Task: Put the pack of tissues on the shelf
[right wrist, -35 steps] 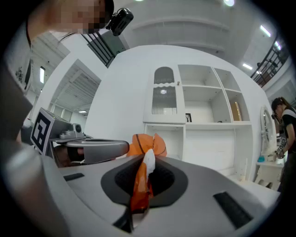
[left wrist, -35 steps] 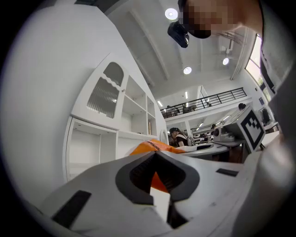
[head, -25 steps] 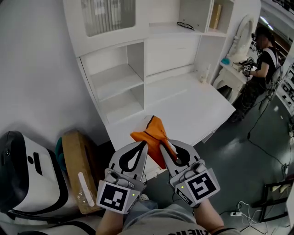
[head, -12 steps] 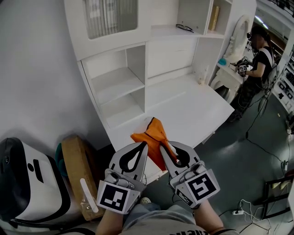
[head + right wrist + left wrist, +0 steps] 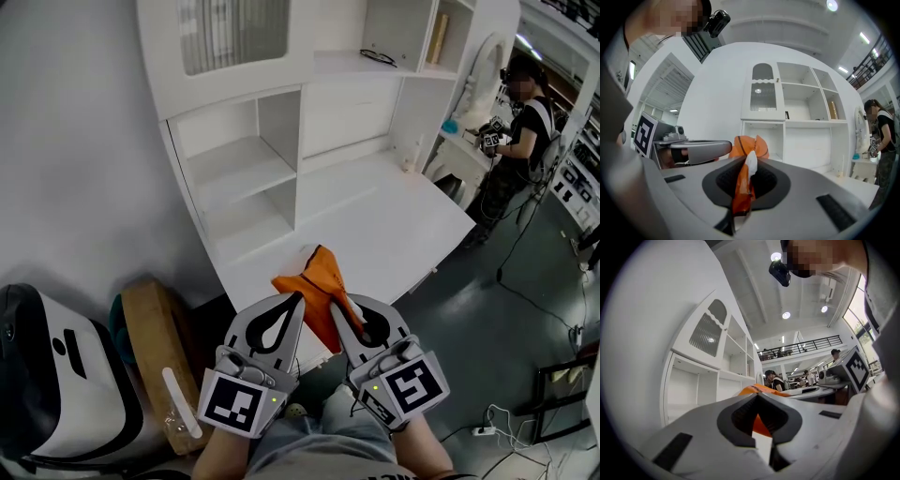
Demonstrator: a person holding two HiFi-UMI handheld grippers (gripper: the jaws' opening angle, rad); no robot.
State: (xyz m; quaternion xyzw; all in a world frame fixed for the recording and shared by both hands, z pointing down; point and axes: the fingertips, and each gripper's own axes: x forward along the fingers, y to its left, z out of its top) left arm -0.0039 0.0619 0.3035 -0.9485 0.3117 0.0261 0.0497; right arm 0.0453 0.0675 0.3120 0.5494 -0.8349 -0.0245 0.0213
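Note:
An orange pack of tissues (image 5: 317, 279) hangs over the front edge of the white desk (image 5: 394, 216). My right gripper (image 5: 334, 306) is shut on it; in the right gripper view the crumpled orange and white wrapper (image 5: 740, 187) is pinched between the jaws of the right gripper (image 5: 743, 162). My left gripper (image 5: 297, 298) lies close beside it, jaws together, tips against the pack's left side. In the left gripper view the pack (image 5: 761, 423) shows through the gap behind the closed tips of the left gripper (image 5: 757, 395). The white open shelves (image 5: 234, 159) stand beyond.
A black and white case (image 5: 56, 366) and a wooden box (image 5: 155, 342) sit at lower left. Glasses (image 5: 377, 54) lie on an upper shelf. A person (image 5: 516, 122) stands at the far right by a small table. Cables run over the grey floor (image 5: 525, 309).
Both grippers and the pack keep their pose. The view has shifted slightly, and the person at the far right has moved a little.

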